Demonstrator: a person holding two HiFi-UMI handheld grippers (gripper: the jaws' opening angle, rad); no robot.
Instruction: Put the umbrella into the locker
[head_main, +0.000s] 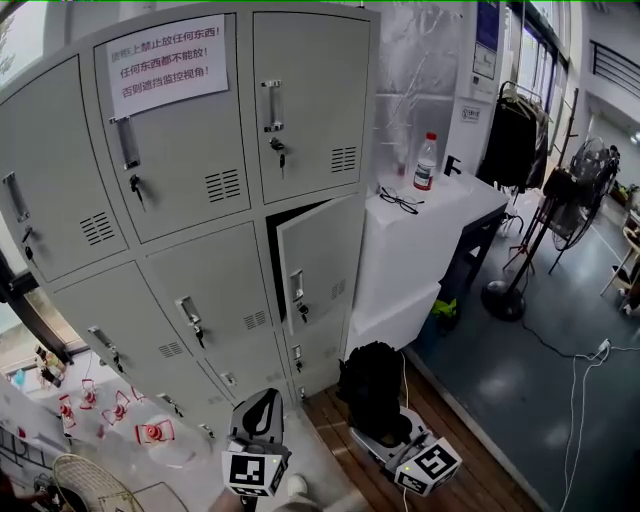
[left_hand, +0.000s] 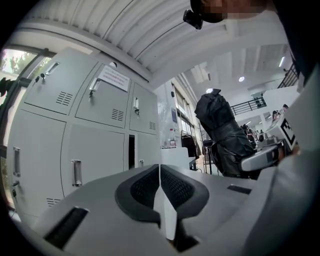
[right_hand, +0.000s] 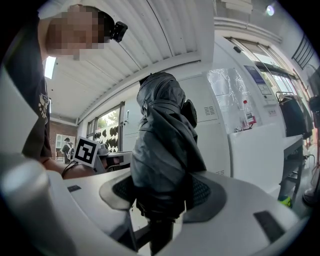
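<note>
Umbrella, black, folded up and made of soft cloth, is standing up in my grey right gripper at the bottom of the head view. It is outside the big grey metal locker, near the lowest doors. One grey door in the middle row is hanging partly open, and it is looking dark behind it. A white paper notice with red writing is sticking to a top door. A white counter is standing just beside the locker on the right. A clear bottle with a red cap is standing on it, and black glasses are lying near the bottle. My grey left gripper is pointing at the locker, left of the right one.

In the left gripper view, my two jaws are pressing together with nothing between them. The locker is showing past them, with the dark gap at the open door. The umbrella is standing off to the right, held up by my other tool.

In the right gripper view, my jaws are pinching the umbrella near its lower end. The dark pads are pushing on both sides of it. The umbrella is rising tall in the middle and hiding part of the locker. The square-marked cube on my left gripper is showing to the left.
</note>
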